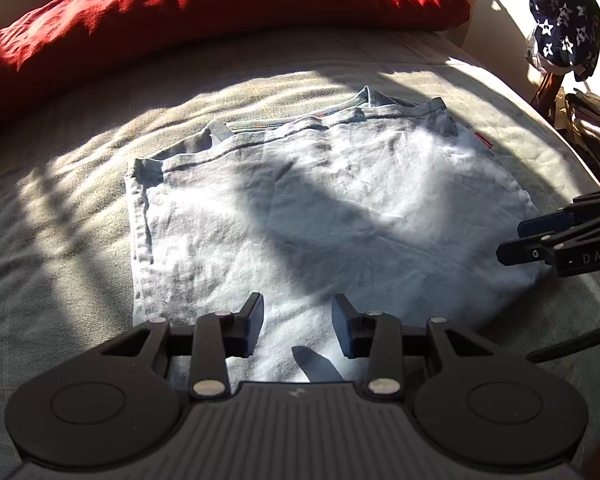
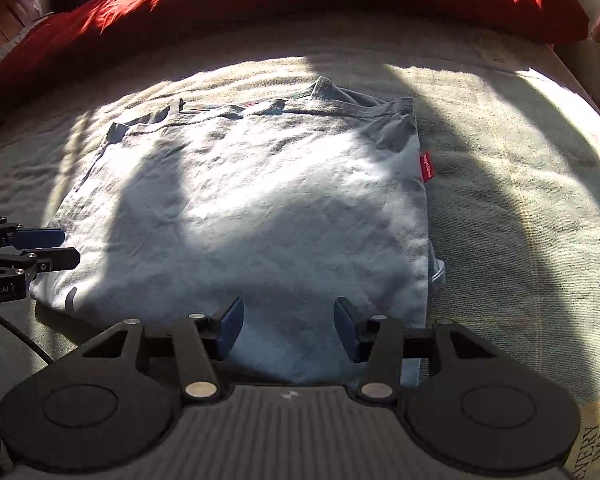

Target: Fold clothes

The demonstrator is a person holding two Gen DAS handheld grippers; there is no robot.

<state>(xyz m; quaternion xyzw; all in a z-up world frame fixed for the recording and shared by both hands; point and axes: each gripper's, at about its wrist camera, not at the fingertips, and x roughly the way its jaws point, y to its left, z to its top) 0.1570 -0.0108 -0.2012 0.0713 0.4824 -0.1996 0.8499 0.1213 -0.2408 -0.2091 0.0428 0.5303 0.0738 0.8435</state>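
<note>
A pale blue T-shirt (image 1: 320,216) lies folded into a rough rectangle on the bed, collar toward the far side, a small red tag on its right edge. The same shirt (image 2: 252,208) fills the middle of the right wrist view. My left gripper (image 1: 298,312) hovers open over the shirt's near edge, nothing between its fingers. My right gripper (image 2: 288,314) is open too, above the near right part of the shirt. Each gripper shows at the side of the other's view: the right one (image 1: 512,240) by the shirt's right edge, the left one (image 2: 70,246) by its left edge.
The shirt rests on a grey-green bed cover (image 1: 52,208) in patchy sunlight. A large red pillow (image 1: 204,12) lies along the far side. A dark star-patterned cloth (image 1: 566,20) hangs at the far right, beyond the bed's edge. A black cable (image 2: 16,332) trails at the left.
</note>
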